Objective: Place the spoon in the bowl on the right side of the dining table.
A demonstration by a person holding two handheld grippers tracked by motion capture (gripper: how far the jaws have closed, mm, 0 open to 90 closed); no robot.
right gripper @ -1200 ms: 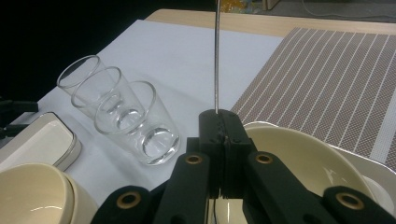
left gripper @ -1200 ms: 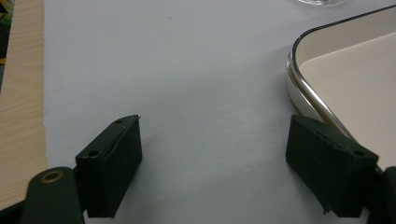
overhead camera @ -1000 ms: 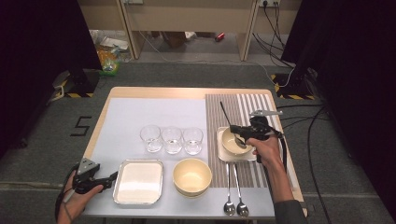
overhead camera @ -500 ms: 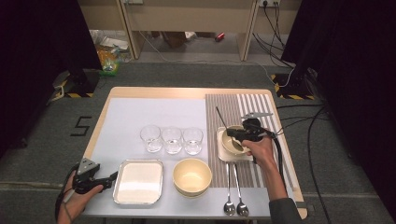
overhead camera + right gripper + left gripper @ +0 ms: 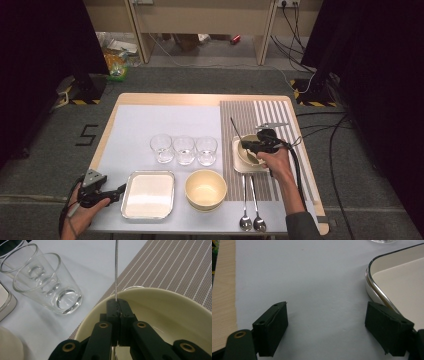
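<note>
My right gripper (image 5: 249, 146) (image 5: 117, 302) is shut on the thin metal handle (image 5: 116, 270) of a utensil. It hangs tilted over a small cream bowl (image 5: 246, 156) (image 5: 170, 312) that rests on a square plate (image 5: 239, 168) on the striped mat. The handle (image 5: 234, 127) sticks up and away to the far left; the utensil's lower end is hidden behind the jaws inside the bowl. My left gripper (image 5: 121, 190) (image 5: 327, 325) is open with nothing between its pads, low at the table's front left, just beside a steel-rimmed tray (image 5: 148, 195) (image 5: 402, 272).
Three empty glasses (image 5: 184, 149) (image 5: 47, 282) stand in a row mid-table. A larger cream bowl (image 5: 205, 189) sits at the front, right of the tray. Two spoons (image 5: 251, 210) lie on the striped mat (image 5: 250, 115) near the front edge.
My right gripper has sunk a little and shifted left over the small bowl, still holding the utensil. The left gripper has stayed in place.
</note>
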